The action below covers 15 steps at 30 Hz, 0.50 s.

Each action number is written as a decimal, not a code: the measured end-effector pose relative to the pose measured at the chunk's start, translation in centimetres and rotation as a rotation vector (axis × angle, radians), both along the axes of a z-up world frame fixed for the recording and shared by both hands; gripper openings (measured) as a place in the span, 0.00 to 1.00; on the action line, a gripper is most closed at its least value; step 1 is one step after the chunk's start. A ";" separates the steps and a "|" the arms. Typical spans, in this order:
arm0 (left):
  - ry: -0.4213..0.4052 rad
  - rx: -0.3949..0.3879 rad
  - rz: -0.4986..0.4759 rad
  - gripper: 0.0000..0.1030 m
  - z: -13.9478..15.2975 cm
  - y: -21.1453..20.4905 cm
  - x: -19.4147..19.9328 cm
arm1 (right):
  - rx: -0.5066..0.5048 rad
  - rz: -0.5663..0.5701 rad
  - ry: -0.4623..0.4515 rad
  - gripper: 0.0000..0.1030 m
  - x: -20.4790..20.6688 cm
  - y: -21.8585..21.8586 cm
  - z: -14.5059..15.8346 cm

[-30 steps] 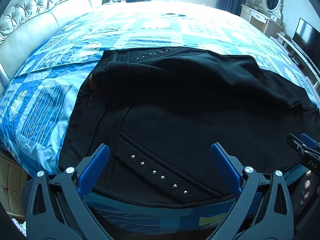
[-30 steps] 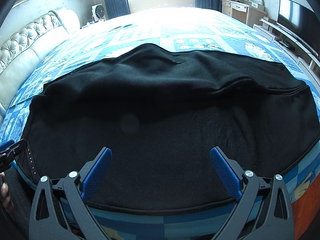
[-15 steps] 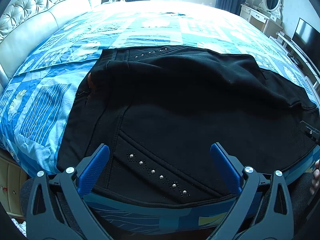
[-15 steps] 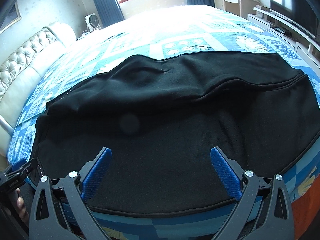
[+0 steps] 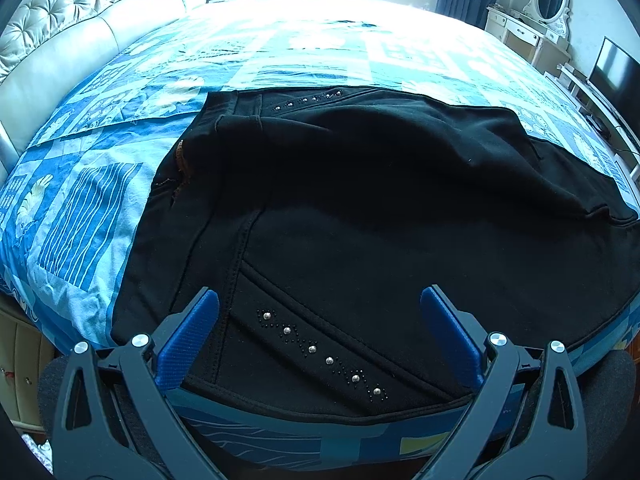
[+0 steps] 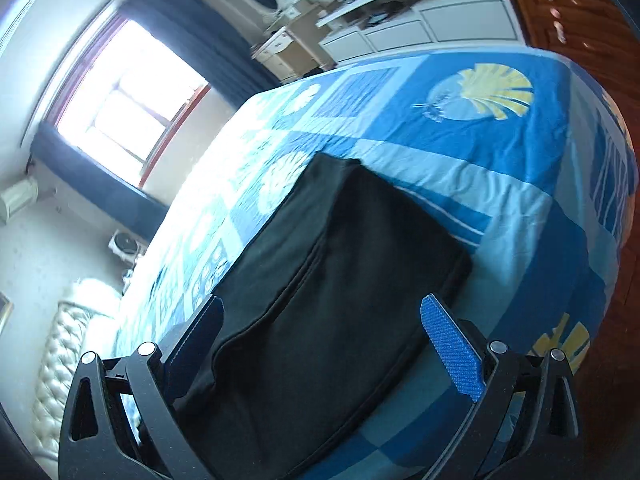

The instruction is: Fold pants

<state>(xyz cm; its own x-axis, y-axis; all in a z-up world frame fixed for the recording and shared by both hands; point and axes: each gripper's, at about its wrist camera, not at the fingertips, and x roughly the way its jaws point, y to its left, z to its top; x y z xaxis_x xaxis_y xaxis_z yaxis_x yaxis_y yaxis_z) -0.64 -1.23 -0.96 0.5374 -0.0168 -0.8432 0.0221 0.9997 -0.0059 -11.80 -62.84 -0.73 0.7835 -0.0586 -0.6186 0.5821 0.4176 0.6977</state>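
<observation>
We see the black pants [image 5: 380, 220] lying folded lengthwise along the near edge of the bed [image 5: 300, 52], waistband to the left and legs running right. Our left gripper [image 5: 319, 328] hovers over the near studded pocket [image 5: 320, 350], jaws spread wide and grasping nothing. Our right gripper [image 6: 322, 340], rolled sharply sideways, hangs released above the leg ends [image 6: 360, 220] near the bed's right side.
</observation>
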 end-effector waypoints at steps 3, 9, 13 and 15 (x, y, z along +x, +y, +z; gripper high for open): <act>0.004 0.016 0.001 0.98 -0.3 -0.3 0.0 | 0.202 -0.041 -0.109 0.95 -1.4 -2.1 -3.3; 0.017 0.035 0.005 0.98 -0.5 -0.8 0.0 | 0.397 -0.023 -0.283 0.95 0.7 -2.9 -6.2; 0.022 0.047 0.005 0.98 -0.5 -1.0 -0.1 | 0.422 -0.056 -0.362 0.95 2.1 -3.8 -6.3; 0.024 0.052 0.004 0.98 -0.5 -1.1 -0.1 | 0.413 -0.101 -0.371 0.94 2.4 -4.8 -6.2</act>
<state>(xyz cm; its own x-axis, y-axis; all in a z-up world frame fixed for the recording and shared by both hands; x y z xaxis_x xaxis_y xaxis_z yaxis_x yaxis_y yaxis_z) -0.71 -2.29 -1.50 0.5167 0.0295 -0.8556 0.0183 0.9988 0.0455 -9.42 -67.60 -6.97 0.9559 0.0443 -0.2905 0.2898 0.0213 0.9569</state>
